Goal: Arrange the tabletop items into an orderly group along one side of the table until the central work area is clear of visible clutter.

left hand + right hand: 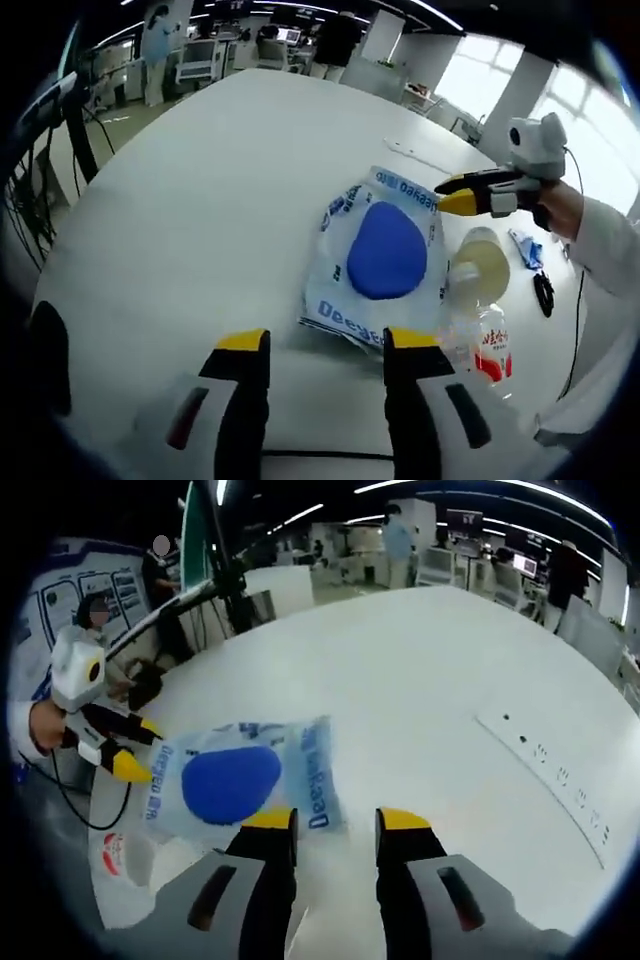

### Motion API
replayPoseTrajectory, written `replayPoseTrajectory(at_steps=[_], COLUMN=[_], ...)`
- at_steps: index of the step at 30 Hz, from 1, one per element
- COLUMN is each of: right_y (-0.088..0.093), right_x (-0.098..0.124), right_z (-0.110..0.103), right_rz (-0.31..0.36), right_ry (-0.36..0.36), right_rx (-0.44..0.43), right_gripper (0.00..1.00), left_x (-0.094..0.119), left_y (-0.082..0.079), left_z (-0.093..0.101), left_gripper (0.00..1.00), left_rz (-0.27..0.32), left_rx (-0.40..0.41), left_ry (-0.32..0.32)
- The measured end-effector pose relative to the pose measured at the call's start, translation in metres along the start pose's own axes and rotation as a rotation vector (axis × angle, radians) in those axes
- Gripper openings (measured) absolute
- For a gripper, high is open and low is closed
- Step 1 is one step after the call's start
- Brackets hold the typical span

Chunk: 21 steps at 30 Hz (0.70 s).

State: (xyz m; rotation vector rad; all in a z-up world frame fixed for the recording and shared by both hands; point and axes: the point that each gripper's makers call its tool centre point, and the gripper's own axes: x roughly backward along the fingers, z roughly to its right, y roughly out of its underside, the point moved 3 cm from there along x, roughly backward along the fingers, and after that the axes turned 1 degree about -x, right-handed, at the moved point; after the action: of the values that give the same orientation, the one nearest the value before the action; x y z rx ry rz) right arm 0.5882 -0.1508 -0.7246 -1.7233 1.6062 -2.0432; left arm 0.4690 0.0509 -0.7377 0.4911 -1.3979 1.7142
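**White table, one blue-and-white bag near its edge**

White and smooth, the table (200, 200) runs broad and bare away from the bag (380, 260) in the left gripper view, with an open office of desks, screens and standing people beyond its far edge and bright windows off to one side. The bag is a flat, crinkled clear-and-white packet with blue lettering along its borders and a large blue oval on its face. Just beside it lies a clear plastic bottle (478, 300) with a pale cap and a red label. The left gripper (327, 345) hovers just short of the bag, jaws apart and holding nothing. The right gripper (455, 195) reaches in beyond the bag, its yellow tips close together.

From the right gripper view, the same table (450, 680) stretches pale toward the office. The bag (240, 780) lies just ahead of the right gripper (335, 825), whose jaws stand parted and empty. The left gripper (125, 755) sits past the bag's far end.
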Motion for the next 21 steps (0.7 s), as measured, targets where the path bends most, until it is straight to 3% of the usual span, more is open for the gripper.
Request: replayPoseTrajectory(at_steps=[2, 5, 7, 15, 21], right_y=[0.002, 0.003, 0.004, 0.003, 0.003], right_x=[-0.001, -0.001, -0.002, -0.002, 0.001], right_z=[-0.001, -0.002, -0.003, -0.005, -0.007], right_rz=[-0.009, -0.005, -0.01, -0.01, -0.004], right_ry=[-0.006, -0.007, -0.001, 0.002, 0.005], right_rx=[-0.005, 0.0, 0.009, 0.015, 0.013], right_gripper=[0.17, 0.05, 0.03, 0.0, 0.0], left_x=[-0.004, -0.004, -0.008, -0.005, -0.003], left_y=[-0.001, -0.002, -0.002, -0.01, -0.014], left_z=[0.001, 0.007, 0.007, 0.008, 0.007], left_gripper=[0.32, 0.15, 0.08, 0.0, 0.0], left_rz=[0.0, -0.002, -0.008, 0.015, 0.023], left_rx=[-0.005, -0.01, -0.025, -0.044, -0.056], left_ry=[0.006, 0.027, 0.019, 0.021, 0.02])
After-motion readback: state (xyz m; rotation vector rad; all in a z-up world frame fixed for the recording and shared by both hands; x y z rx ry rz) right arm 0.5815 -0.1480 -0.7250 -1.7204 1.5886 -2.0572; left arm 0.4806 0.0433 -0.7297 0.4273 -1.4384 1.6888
